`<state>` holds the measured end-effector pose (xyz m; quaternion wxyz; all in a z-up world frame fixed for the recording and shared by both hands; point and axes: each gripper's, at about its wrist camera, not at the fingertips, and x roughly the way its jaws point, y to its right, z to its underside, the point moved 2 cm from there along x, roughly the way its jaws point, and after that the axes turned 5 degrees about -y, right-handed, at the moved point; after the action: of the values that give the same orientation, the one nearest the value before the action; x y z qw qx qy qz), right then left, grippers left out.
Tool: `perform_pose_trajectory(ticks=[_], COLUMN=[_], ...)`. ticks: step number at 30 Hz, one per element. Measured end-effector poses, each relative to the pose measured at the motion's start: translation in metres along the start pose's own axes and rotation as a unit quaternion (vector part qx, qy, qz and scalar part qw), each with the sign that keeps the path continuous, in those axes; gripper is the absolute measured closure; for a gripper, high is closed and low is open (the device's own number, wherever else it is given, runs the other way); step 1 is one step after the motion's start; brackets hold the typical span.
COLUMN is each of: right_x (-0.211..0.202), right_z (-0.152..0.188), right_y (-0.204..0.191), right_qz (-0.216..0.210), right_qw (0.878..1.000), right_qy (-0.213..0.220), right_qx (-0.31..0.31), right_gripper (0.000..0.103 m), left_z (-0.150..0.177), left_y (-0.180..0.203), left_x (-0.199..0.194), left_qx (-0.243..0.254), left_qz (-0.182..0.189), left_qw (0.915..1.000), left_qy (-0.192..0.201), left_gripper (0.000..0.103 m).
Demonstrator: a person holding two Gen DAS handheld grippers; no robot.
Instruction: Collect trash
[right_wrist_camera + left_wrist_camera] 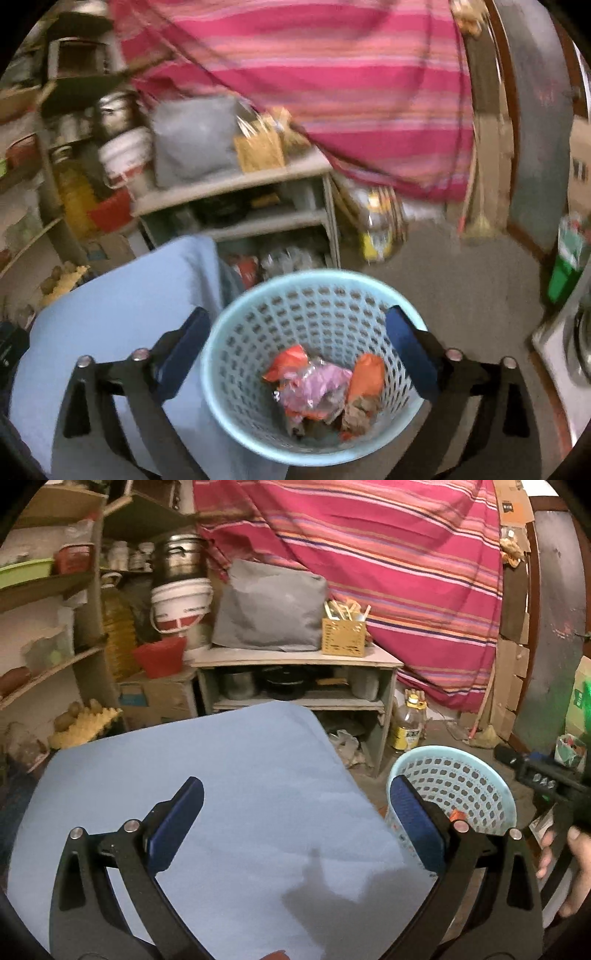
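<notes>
Nearest in the left wrist view, the left gripper (295,819) is seen with its blue-padded jaws spread wide and nothing between them; only a pale blue cloth-covered surface (221,794) lies below, marked by a dark shadow. At the bottom edge of that cloth a small orange scrap (275,954) is glimpsed (too cut off to be identified). At the right edge of the same view, a hand (576,864) is seen gripping the black handle of the other tool.

In the right wrist view, the right gripper (297,341) is likewise held with its jaws wide apart and empty, poised above the light blue perforated basket (225,369), whose rim appears between the two pads. The collected trash (321,387) lies at the bottom of the basket: orange wrappers, a crumpled pink and clear plastic piece, and brownish scraps. The basket stands on the floor just beside the edge of the blue cloth.

Farther back, a low wooden shelf unit (295,657) is seen, bearing a grey bag (269,605) and a yellow slotted box (343,635) of sticks. A bottle with a yellow label (408,723) stands on the floor beside it, and a white bucket (181,602) is stacked to its left. A pink striped cloth (388,554) hangs behind everything.
</notes>
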<state>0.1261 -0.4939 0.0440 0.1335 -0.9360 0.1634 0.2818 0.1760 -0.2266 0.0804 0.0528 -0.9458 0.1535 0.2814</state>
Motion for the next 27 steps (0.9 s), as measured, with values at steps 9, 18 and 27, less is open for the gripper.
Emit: perform_pose_trajectory(ticks=[9, 18, 27], right_x=[-0.07, -0.091, -0.101], right_z=[0.037, 0.092, 0.152], right_y=[-0.06, -0.089, -0.138], right_qz=[-0.056, -0.076, -0.061], right_qw=[0.996, 0.996, 0.994], right_qy=[0.05, 0.031, 0.035], right_qx=[-0.037, -0.017, -0.079], right_gripper=[0.004, 0.004, 0.004], left_z=[0.036, 0.096, 0.152], left_y=[-0.057, -0.098, -0.132], left_x=[-0.065, -0.107, -0.118], left_qx=[-0.026, -0.039, -0.069], left_qz=[-0.035, -0.078, -0.105], left_qw=[0.9987, 0.9957, 0.9921], left_qy=[0.026, 0.03, 0.007], left_gripper=[0.005, 0.005, 0.005])
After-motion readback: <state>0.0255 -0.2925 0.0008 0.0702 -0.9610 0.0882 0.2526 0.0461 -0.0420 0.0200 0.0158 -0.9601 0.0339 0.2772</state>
